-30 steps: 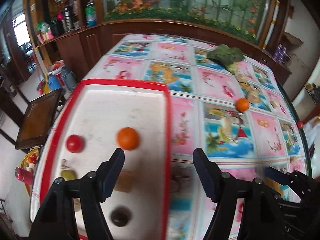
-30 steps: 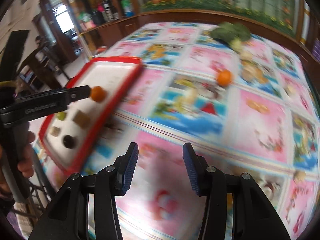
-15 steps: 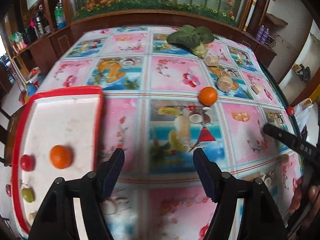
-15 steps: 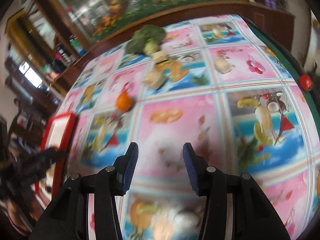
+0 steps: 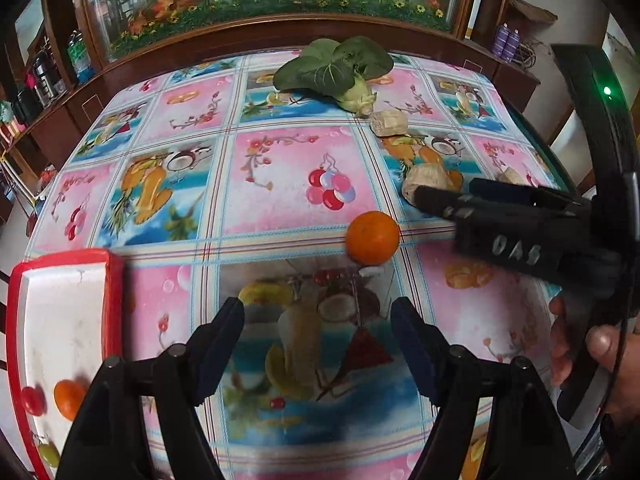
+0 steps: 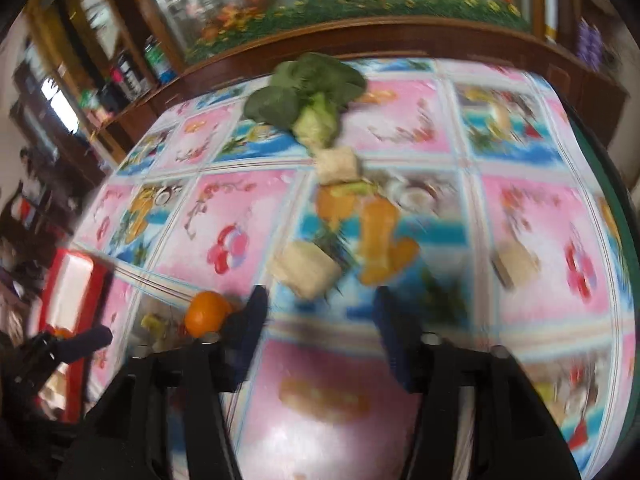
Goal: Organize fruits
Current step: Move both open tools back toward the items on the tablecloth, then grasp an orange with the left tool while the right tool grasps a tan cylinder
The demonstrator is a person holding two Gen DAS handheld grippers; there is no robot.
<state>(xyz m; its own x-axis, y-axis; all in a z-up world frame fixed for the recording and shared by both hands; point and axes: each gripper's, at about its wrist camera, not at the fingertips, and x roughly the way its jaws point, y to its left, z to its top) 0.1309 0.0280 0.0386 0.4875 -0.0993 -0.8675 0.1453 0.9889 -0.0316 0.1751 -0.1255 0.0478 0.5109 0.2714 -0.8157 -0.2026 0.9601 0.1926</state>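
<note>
An orange [image 5: 372, 237] lies on the patterned tablecloth, a little ahead and right of my open, empty left gripper [image 5: 318, 344]. A red-rimmed white tray [image 5: 60, 320] at the lower left holds another orange [image 5: 69, 399], a red fruit [image 5: 32, 401] and a green fruit [image 5: 49, 454]. My right gripper [image 6: 320, 332] is open and empty; the loose orange [image 6: 207, 313] sits just left of its left finger. The right gripper [image 5: 500, 216] shows side-on in the left wrist view, right of the orange. The tray [image 6: 68, 292] shows at the far left.
A leafy green vegetable [image 5: 336, 68] lies at the table's far side. Beige food chunks [image 5: 389, 122] [image 5: 426, 180] [image 6: 308, 268] [image 6: 516, 264] lie scattered right of centre. A wooden cabinet with a glass front stands behind the table. The table edge curves at the right.
My left gripper has swung right from over the tray toward the loose orange. My right gripper has moved in beside the orange, which now sits by its left finger. Both stay open.
</note>
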